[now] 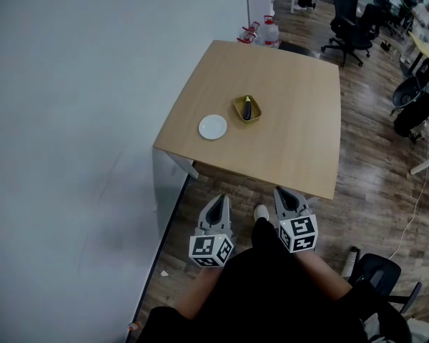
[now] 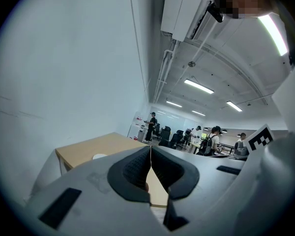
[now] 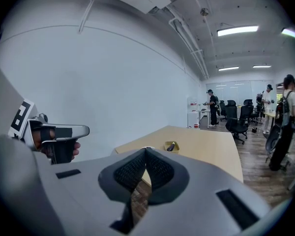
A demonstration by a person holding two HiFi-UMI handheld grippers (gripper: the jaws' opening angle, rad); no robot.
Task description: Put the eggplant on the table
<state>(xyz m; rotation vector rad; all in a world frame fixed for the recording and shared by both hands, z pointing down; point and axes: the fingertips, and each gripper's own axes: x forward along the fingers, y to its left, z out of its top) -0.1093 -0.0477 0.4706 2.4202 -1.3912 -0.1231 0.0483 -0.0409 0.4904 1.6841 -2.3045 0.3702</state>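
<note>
A dark purple eggplant (image 1: 247, 107) lies in a small yellow bowl (image 1: 238, 111) near the middle of the wooden table (image 1: 293, 127). In the right gripper view the eggplant (image 3: 171, 146) and bowl (image 3: 167, 148) show just above the jaws. My left gripper (image 1: 219, 201) and right gripper (image 1: 281, 191) hang side by side in front of the table's near edge, well short of the bowl. Both point toward the table. The left gripper (image 2: 151, 147) is shut with its pads touching and nothing between them. The right gripper (image 3: 146, 149) is also shut and empty.
A white plate (image 1: 212, 126) sits left of the bowl. A white wall runs along the left. Water jugs (image 1: 269, 30) stand beyond the table's far end. Office chairs (image 1: 350, 20) and people fill the back right. A black chair (image 1: 380, 274) stands at my right.
</note>
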